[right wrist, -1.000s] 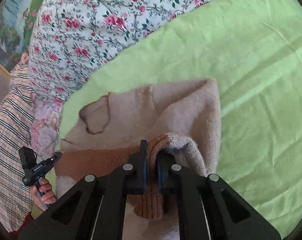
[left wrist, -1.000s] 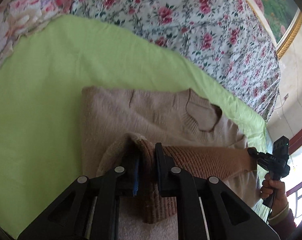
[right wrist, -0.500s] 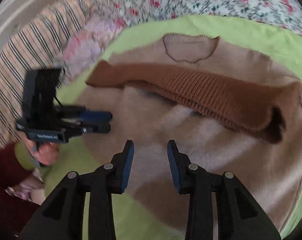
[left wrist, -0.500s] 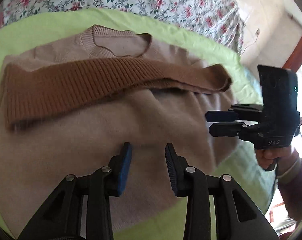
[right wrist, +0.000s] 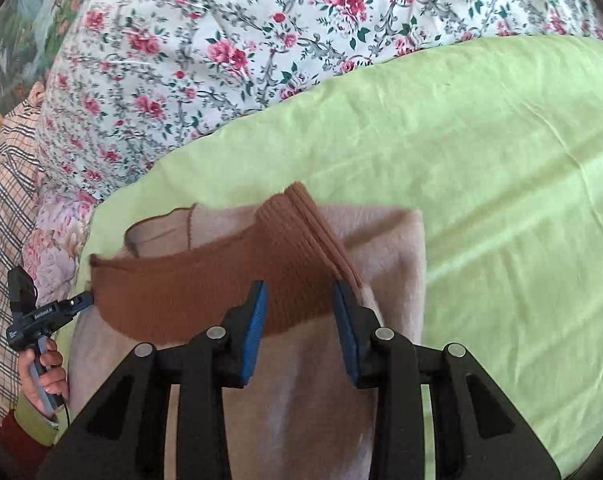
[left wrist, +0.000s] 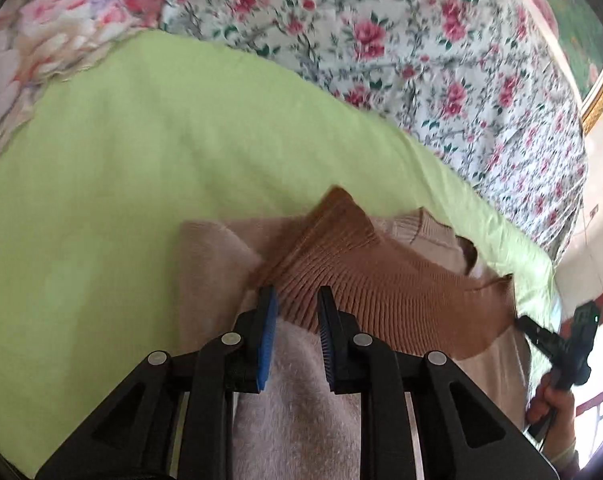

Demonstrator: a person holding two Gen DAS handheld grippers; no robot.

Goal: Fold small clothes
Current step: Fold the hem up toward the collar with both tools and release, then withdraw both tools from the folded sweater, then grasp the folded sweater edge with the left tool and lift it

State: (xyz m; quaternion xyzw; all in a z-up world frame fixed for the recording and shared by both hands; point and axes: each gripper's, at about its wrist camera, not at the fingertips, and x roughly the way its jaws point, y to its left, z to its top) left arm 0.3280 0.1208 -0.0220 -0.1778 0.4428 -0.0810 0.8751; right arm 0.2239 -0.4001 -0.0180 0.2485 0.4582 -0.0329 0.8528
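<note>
A small beige sweater point(left wrist: 213, 264) with a brown ribbed hem band point(left wrist: 381, 280) lies on the green sheet point(left wrist: 141, 140), its lower part folded up over the chest so the band crosses below the neck hole point(left wrist: 441, 236). My left gripper point(left wrist: 295, 304) is open, fingers either side of the band's left end. My right gripper point(right wrist: 299, 296) is open over the band's right end point(right wrist: 293, 280). Each gripper shows in the other's view at the band's far end: right gripper point(left wrist: 529, 326), left gripper point(right wrist: 83, 302).
A floral quilt point(right wrist: 261, 40) is heaped behind the sheet. A striped plaid cloth point(right wrist: 5, 200) lies at the left of the right wrist view. A wall and gold picture frame point(left wrist: 601, 92) stand at the far right.
A second ago both grippers were shut on the folded hem. They let go, pulled back, and now sit close over the band's two ends, open.
</note>
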